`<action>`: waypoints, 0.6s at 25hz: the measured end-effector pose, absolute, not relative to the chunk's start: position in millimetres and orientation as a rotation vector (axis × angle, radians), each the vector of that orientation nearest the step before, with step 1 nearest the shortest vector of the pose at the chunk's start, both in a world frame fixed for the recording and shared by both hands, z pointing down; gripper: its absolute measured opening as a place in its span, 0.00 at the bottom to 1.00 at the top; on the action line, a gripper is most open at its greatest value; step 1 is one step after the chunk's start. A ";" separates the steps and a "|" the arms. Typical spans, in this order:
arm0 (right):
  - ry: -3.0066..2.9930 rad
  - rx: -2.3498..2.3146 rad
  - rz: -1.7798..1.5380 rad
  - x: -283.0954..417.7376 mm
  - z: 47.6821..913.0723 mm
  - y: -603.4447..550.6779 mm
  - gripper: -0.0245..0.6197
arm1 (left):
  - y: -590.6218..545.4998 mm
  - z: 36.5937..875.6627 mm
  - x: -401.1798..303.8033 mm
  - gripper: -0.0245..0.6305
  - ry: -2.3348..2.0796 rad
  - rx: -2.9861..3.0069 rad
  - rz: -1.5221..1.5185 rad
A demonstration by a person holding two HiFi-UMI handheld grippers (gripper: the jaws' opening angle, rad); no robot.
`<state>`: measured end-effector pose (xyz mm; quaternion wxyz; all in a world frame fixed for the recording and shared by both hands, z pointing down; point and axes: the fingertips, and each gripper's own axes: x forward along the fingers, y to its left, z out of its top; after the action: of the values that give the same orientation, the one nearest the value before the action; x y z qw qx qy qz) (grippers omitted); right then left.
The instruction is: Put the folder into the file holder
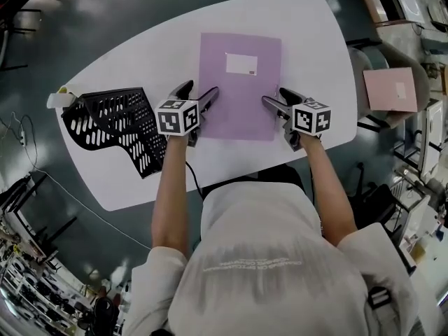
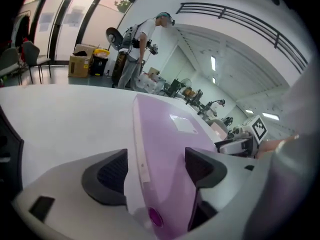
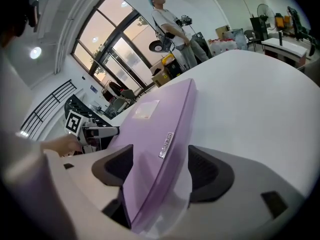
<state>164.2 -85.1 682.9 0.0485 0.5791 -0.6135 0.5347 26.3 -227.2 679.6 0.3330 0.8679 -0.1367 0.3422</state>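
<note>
A purple folder (image 1: pixel 238 82) with a white label (image 1: pixel 241 64) lies flat in the middle of the white table (image 1: pixel 315 54). A black mesh file holder (image 1: pixel 112 121) lies on the table to its left. My left gripper (image 1: pixel 199 89) straddles the folder's near left edge. In the left gripper view its jaws (image 2: pixel 155 166) stand open, one over bare table and one over the folder (image 2: pixel 165 134). My right gripper (image 1: pixel 275 95) straddles the near right edge. Its jaws (image 3: pixel 160 166) are open too, with the folder's edge (image 3: pixel 167 134) between them and not pressed.
A pink folder (image 1: pixel 390 89) rests on a chair to the right of the table. A small white object (image 1: pixel 59 100) sits at the table's left end by the file holder. A person (image 2: pixel 140 39) stands far behind the table near boxes and chairs.
</note>
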 end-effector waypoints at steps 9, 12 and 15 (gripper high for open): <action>-1.889 1.718 1.690 163.7 688.5 -84.6 0.56 | -219.8 681.9 23.9 0.60 -0.392 2.183 0.850; -1.866 1.712 1.723 164.4 690.2 -86.3 0.55 | -211.6 685.0 27.1 0.60 -0.364 2.173 0.860; -1.856 1.708 1.752 167.1 692.0 -86.6 0.49 | -211.8 686.9 27.1 0.60 -0.372 2.174 0.865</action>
<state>167.1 -86.6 692.0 0.0352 0.5558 -0.6041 0.5700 27.1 -211.8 686.9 0.3768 0.8500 -0.1455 0.3381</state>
